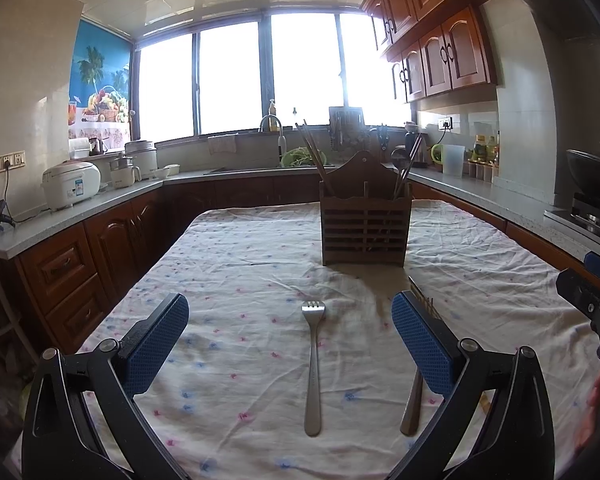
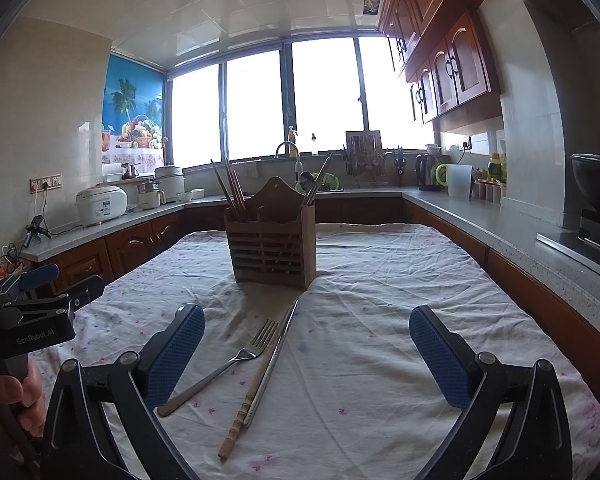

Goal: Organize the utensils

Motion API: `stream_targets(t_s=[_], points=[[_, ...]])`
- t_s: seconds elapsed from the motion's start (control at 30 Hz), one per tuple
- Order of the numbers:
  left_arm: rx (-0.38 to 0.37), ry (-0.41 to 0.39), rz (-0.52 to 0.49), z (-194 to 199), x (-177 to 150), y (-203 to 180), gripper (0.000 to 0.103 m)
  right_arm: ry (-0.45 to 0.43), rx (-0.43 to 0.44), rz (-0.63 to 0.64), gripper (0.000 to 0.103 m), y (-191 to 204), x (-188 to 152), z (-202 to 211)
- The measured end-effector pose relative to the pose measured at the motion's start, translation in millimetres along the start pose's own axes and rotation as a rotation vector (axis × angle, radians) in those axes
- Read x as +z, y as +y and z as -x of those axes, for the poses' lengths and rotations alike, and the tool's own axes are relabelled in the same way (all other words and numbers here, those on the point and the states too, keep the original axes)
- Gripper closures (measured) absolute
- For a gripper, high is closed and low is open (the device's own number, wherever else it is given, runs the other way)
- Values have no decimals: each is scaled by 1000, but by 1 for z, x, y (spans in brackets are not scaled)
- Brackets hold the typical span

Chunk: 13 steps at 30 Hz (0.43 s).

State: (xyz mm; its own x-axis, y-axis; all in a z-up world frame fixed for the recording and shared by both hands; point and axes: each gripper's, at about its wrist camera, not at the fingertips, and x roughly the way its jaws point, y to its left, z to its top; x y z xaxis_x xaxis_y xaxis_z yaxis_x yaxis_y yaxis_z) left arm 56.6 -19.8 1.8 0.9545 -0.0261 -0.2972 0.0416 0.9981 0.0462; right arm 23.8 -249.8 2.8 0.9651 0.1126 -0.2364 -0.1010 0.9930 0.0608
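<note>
Both hand-held grippers, left (image 1: 290,344) and right (image 2: 306,354), spread wide and empty, fork (image 1: 313,364) lower centre, bare cloth-covered surface (image 2: 400,300) right, wooden holder (image 1: 365,224) beyond.

tablecloth (image 1: 260,264): white, scattered with small pink and blue flowers. utensil holder (image 1: 365,224): dark brown slatted wood. in front of the utensil holder, fork (image 1: 313,364): silver; chopsticks (image 2: 260,376): one tan bamboo, one silver. left gripper (image 1: 290,344) and right gripper (image 2: 307,354): black frames, blue dotted pads.
</note>
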Motion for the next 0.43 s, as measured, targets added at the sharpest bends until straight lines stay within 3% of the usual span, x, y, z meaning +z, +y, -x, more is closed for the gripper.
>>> stream_targets(t_s=[0.43], points=[[-22, 19, 14, -6, 1, 2, 0, 19, -8, -2, 0, -1, 0, -5]])
